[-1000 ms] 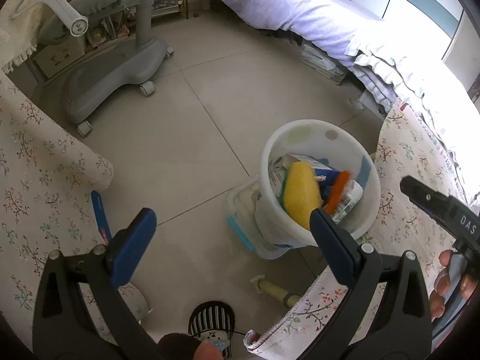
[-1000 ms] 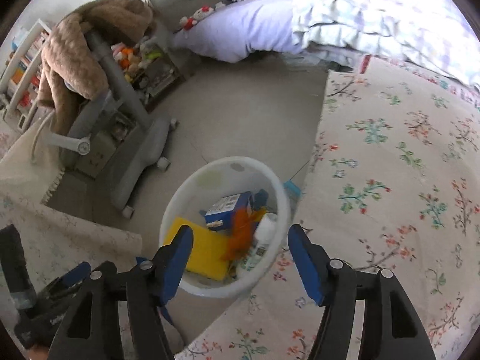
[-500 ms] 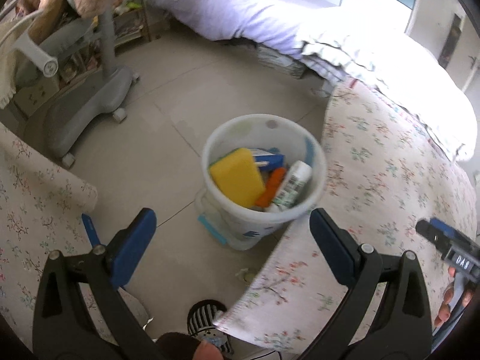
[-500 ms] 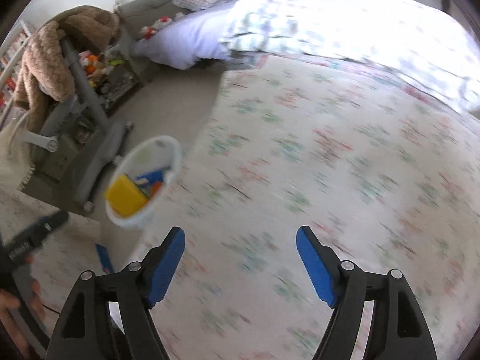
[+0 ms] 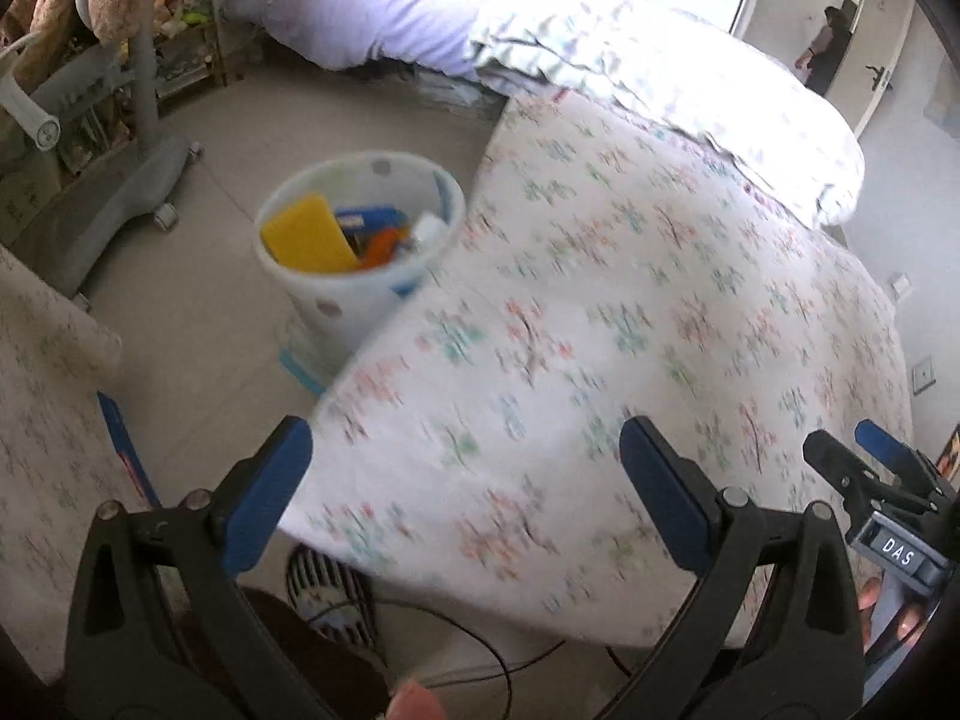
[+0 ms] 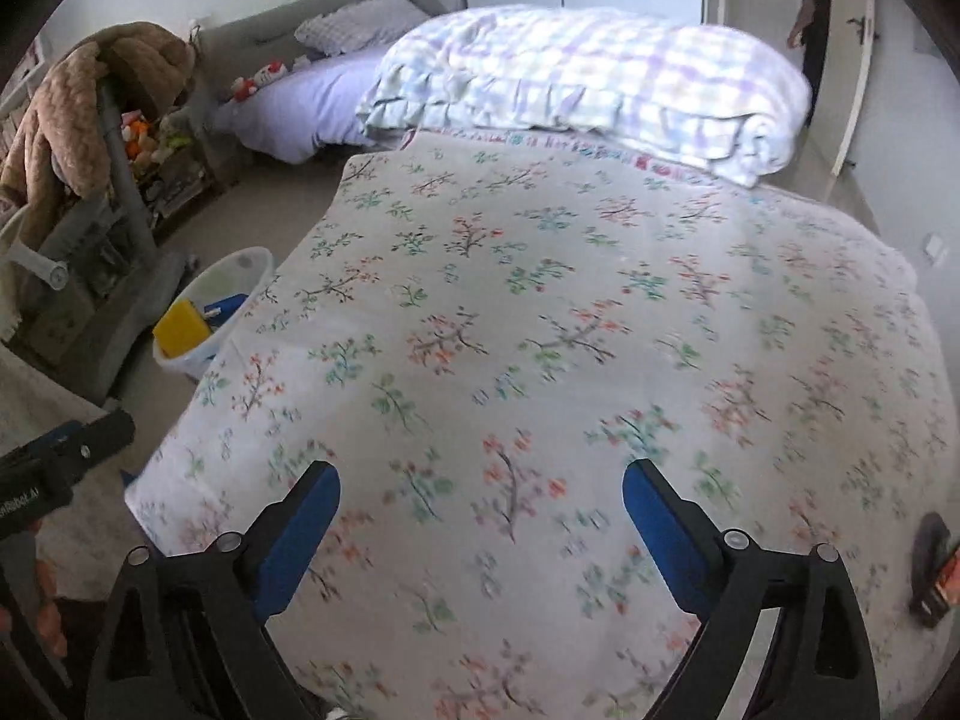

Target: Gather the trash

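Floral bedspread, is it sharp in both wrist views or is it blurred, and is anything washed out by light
Left wrist view: floral bedspread smeared by motion blur, folded quilt blown out white. Right wrist view: bedspread sharper at the far end, blurred near the camera, quilt's checks readable.

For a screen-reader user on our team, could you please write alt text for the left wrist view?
The left tongs stand open and empty above a floral bedspread. Beside the bed, on the tiled floor, a white bin holds a yellow sponge and other trash. The right tongs show at the right edge.
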`<state>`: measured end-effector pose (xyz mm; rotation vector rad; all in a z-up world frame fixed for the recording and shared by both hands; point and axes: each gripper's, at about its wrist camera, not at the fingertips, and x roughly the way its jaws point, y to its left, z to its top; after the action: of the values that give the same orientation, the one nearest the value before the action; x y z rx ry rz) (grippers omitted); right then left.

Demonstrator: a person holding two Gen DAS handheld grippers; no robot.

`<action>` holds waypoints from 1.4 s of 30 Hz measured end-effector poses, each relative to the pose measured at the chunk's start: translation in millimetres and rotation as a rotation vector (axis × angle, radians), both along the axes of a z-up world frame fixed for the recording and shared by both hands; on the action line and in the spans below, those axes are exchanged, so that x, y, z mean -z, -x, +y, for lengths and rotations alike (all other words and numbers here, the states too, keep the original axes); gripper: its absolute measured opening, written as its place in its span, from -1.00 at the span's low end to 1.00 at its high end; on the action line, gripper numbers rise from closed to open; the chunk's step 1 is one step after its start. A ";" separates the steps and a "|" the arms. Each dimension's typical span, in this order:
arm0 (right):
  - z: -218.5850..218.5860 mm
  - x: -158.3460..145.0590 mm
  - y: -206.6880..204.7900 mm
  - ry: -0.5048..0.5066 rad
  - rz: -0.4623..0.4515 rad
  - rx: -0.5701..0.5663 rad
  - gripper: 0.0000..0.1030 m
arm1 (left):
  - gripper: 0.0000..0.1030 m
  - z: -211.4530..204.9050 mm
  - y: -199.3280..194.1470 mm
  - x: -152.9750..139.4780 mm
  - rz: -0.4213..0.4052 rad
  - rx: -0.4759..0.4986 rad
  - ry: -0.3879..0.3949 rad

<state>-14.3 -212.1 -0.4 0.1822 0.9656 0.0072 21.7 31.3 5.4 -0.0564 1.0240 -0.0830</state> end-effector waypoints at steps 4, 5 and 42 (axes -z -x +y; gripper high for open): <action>-4.5 3.4 19.5 0.021 -0.012 0.023 0.88 | 0.98 -10.4 18.1 5.0 0.009 -0.003 -0.009; -6.2 3.3 21.9 0.019 -0.014 0.023 0.88 | 0.98 -12.6 20.9 4.4 0.006 -0.001 -0.012; -14.8 8.0 27.3 -0.020 -0.005 0.057 0.88 | 0.98 -41.0 32.9 -1.3 -0.082 0.058 -0.102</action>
<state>-41.6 -226.9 -8.4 0.2279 0.9554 -0.0347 -11.3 -9.8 6.7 0.0691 0.9468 -0.0853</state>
